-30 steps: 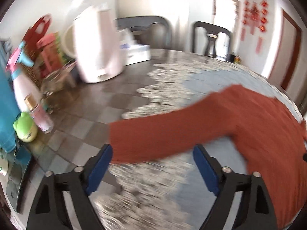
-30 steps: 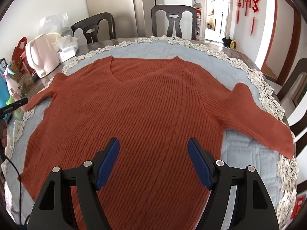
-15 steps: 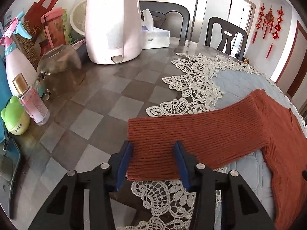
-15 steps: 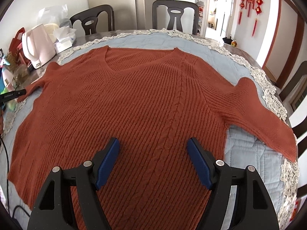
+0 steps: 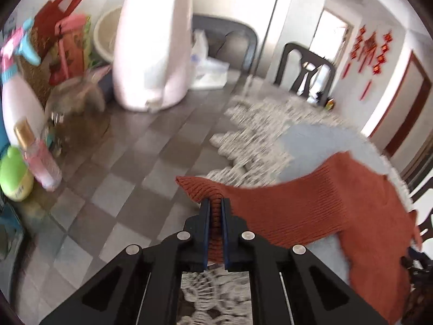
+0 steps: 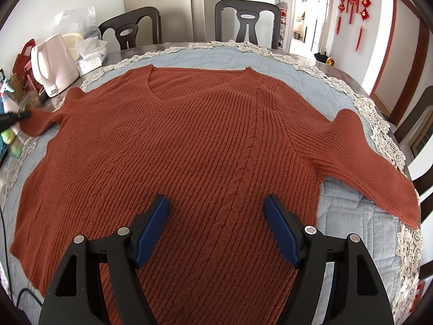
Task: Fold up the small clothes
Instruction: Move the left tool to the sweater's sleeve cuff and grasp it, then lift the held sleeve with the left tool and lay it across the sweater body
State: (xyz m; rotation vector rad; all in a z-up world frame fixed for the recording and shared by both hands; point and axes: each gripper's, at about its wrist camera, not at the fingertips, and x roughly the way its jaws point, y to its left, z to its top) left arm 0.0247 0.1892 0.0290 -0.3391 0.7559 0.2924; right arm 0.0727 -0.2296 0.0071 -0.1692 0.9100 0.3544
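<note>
Sweater [image 6: 205, 146]: one; left gripper [image 5: 215, 211] pinches cuff; right gripper [image 6: 216, 227] agape.

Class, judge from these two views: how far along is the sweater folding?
Done: sweater spread flat on the quilted mat. In hand: left tool shut on the sleeve cuff; right tool open above the body. Left: every fold.

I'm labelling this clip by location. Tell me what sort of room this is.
Most likely a home dining room. Dining chairs ring a table laid with a lace-edged quilted cloth, a pink electric kettle stands at its edge, and red festive hangings decorate the wall.
</note>
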